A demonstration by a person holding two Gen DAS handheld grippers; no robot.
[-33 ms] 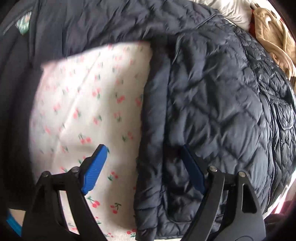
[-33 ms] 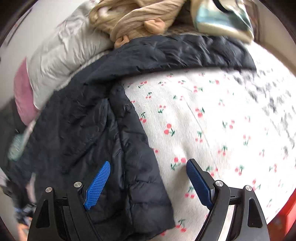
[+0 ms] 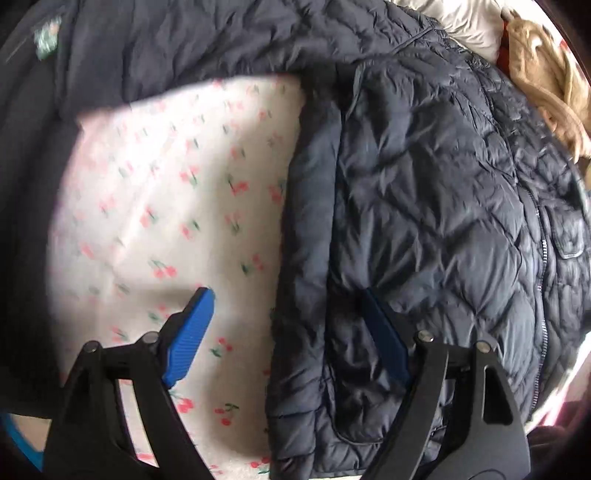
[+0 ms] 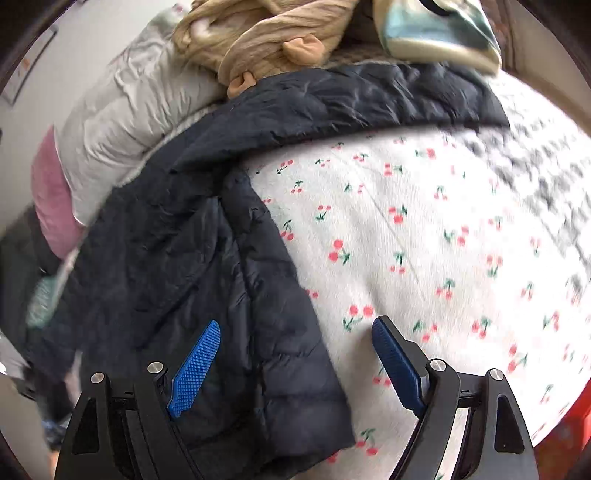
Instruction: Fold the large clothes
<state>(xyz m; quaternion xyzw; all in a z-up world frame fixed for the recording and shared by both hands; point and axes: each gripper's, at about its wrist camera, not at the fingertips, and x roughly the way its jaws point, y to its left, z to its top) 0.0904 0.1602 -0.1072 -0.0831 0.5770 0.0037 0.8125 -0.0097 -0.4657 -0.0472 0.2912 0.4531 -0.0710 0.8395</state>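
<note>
Both claws are hanging open, gripping nothing: left gripper (image 3: 286, 332) straddling the navy quilted jacket's (image 3: 424, 221) edge at lower centre, right gripper (image 4: 295, 363) straddling its sleeve (image 4: 266, 332) over the cherry-print sheet (image 4: 424, 240).

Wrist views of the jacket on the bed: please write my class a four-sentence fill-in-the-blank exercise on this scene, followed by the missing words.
1. The quilted jacket is dark ____ in colour.
2. The sheet under it is printed with small red ____.
3. The left tongs and the right tongs both stand ____, with blue pads pressing on nothing.
4. Beyond the jacket's far edge lies a bundled ____-coloured garment.

Missing words: navy; cherries; open; tan
</note>
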